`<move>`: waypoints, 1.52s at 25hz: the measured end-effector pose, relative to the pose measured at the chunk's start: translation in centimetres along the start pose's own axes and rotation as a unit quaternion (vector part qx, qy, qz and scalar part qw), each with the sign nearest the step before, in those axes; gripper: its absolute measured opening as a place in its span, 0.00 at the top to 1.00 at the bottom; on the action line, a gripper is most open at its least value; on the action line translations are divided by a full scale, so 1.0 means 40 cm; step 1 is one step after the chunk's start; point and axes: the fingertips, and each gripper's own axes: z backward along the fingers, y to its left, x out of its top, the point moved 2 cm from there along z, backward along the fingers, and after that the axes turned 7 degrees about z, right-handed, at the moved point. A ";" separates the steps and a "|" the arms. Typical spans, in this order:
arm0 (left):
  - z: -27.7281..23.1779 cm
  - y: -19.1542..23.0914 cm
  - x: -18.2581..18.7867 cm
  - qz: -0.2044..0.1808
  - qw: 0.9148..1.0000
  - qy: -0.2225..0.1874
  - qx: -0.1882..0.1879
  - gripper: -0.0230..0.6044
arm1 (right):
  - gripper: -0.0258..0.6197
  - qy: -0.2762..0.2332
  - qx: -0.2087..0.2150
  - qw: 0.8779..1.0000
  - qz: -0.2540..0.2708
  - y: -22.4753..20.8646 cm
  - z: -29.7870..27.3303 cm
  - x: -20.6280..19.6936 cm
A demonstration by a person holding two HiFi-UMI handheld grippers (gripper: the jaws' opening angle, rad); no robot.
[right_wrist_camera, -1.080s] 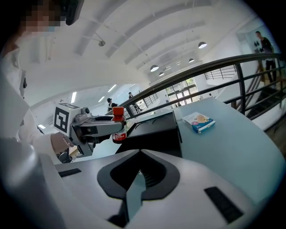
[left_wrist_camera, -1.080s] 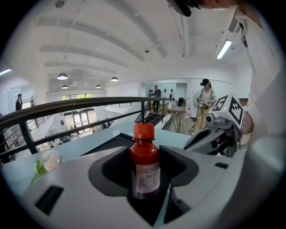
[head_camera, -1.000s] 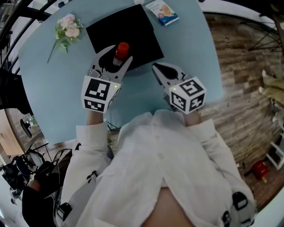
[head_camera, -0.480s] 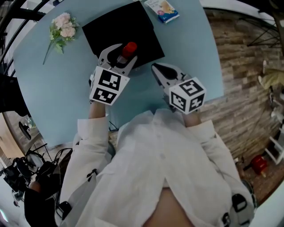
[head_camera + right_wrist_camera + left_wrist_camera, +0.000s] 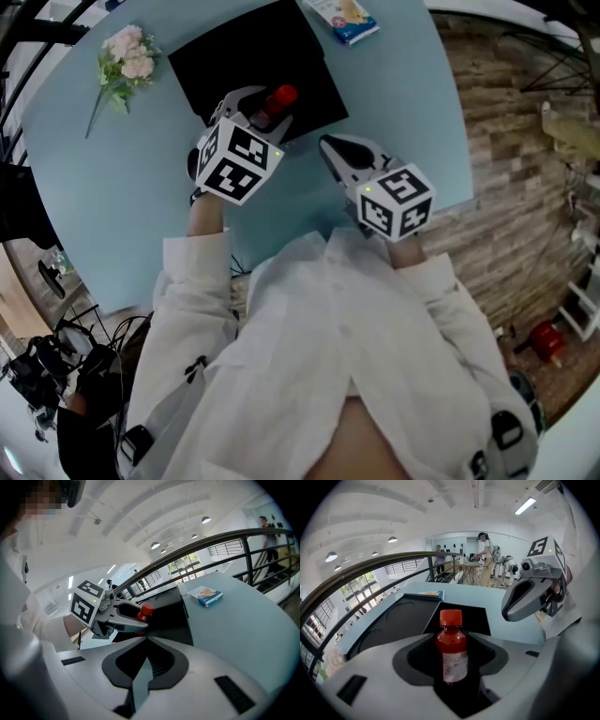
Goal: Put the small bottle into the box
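A small bottle (image 5: pixel 277 99) of red liquid with a red cap and a white label stands upright between the jaws of my left gripper (image 5: pixel 265 111), which is shut on it. The bottle hangs over the near right part of the black box (image 5: pixel 246 54). In the left gripper view the bottle (image 5: pixel 451 648) fills the middle, with the black box (image 5: pixel 410 616) just behind it. My right gripper (image 5: pixel 330 144) rests over the light blue table (image 5: pixel 131 178) to the right of the box, shut and holding nothing. Its closed jaws (image 5: pixel 146 641) point toward the left gripper (image 5: pixel 123 619).
A sprig of pink flowers (image 5: pixel 122 58) lies left of the box. A small blue and white packet (image 5: pixel 343 19) sits at the table's far edge, also seen as the packet (image 5: pixel 205 595). The table's right edge borders a wooden floor (image 5: pixel 516 187).
My left gripper has carried the bottle forward and to the right, from the box's near edge to over the box. The right gripper has stayed put.
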 end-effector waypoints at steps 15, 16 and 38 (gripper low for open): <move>-0.067 -0.030 -0.036 -0.024 0.996 0.076 -0.028 0.62 | 0.96 0.006 -0.006 1.000 0.000 -0.014 0.003 -0.006; -0.070 -0.032 -0.036 -0.027 0.996 0.078 -0.030 0.62 | 0.96 0.006 -0.006 1.000 -0.001 -0.014 0.004 -0.006; -0.097 -0.028 -0.069 -0.051 0.993 0.104 -0.014 0.63 | 0.96 0.016 -0.022 1.000 -0.003 -0.026 0.046 -0.040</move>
